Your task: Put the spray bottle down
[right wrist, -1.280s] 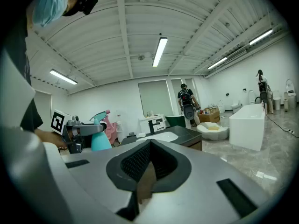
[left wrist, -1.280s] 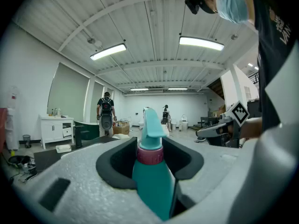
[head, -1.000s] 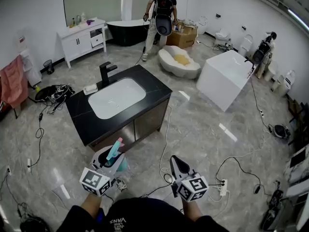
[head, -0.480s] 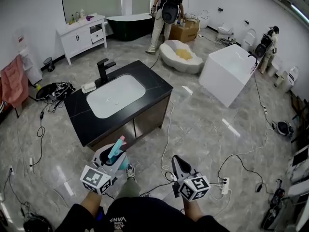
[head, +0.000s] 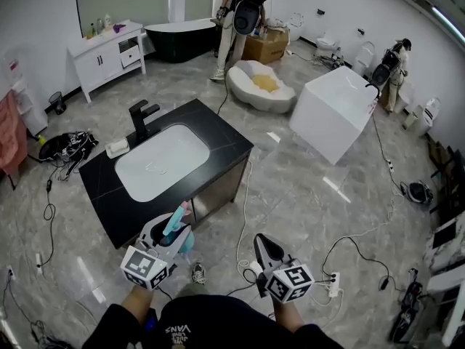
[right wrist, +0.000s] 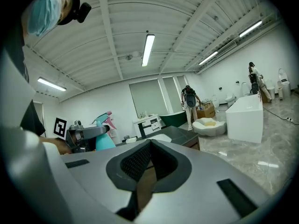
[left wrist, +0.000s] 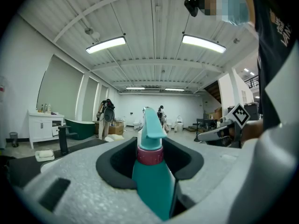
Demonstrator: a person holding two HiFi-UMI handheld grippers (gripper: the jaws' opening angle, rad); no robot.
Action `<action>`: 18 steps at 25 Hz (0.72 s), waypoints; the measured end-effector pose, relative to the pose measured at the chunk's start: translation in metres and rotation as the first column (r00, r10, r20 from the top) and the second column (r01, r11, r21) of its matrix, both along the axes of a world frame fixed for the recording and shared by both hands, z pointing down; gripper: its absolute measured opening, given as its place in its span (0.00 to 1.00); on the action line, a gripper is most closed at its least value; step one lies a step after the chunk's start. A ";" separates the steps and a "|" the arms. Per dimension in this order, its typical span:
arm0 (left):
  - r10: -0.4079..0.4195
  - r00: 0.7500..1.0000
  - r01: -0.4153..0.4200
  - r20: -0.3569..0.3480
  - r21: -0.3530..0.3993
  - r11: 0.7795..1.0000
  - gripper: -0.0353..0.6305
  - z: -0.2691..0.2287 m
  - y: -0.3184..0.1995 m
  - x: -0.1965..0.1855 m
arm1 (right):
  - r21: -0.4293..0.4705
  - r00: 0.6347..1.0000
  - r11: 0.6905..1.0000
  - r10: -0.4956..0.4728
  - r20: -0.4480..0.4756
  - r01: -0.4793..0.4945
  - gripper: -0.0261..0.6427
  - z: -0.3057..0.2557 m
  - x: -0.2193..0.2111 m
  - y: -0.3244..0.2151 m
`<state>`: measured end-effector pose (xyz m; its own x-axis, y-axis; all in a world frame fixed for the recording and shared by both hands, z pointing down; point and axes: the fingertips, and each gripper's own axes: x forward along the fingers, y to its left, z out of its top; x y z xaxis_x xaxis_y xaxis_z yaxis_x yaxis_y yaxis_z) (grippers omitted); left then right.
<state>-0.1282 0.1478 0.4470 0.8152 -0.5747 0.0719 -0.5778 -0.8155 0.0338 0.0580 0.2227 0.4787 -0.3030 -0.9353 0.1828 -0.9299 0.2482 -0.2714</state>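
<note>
Spray bottle (left wrist: 150, 181) sits clamped between left tongs (head: 167, 233).

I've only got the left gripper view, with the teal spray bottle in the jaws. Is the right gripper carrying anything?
Observer: No. The right gripper has its jaws together with nothing between them.
Operator: Where is the sink counter from the bottle?
Observer: In the head view the black counter lies ahead and mostly to the left. The spray bottle appears just short of its near edge.
Operator: Any free room on top?
Observer: Yes. Bare black top shows along the near and right sides of the white basin.
</note>
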 end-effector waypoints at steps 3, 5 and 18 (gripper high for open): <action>0.012 1.000 -0.012 -0.012 -0.010 1.000 0.32 0.002 -0.036 0.001 | -0.002 1.000 1.000 0.017 -0.005 -0.017 0.04 -0.003 0.001 -0.033; 0.017 1.000 -0.017 -0.015 -0.012 1.000 0.32 0.003 -0.060 -0.002 | -0.004 1.000 1.000 0.026 -0.008 -0.026 0.04 -0.003 -0.001 -0.055; 0.045 0.998 -0.046 -0.048 -0.022 0.999 0.32 -0.001 -0.173 -0.014 | -0.017 0.998 0.998 0.067 -0.016 -0.067 0.04 -0.003 -0.015 -0.152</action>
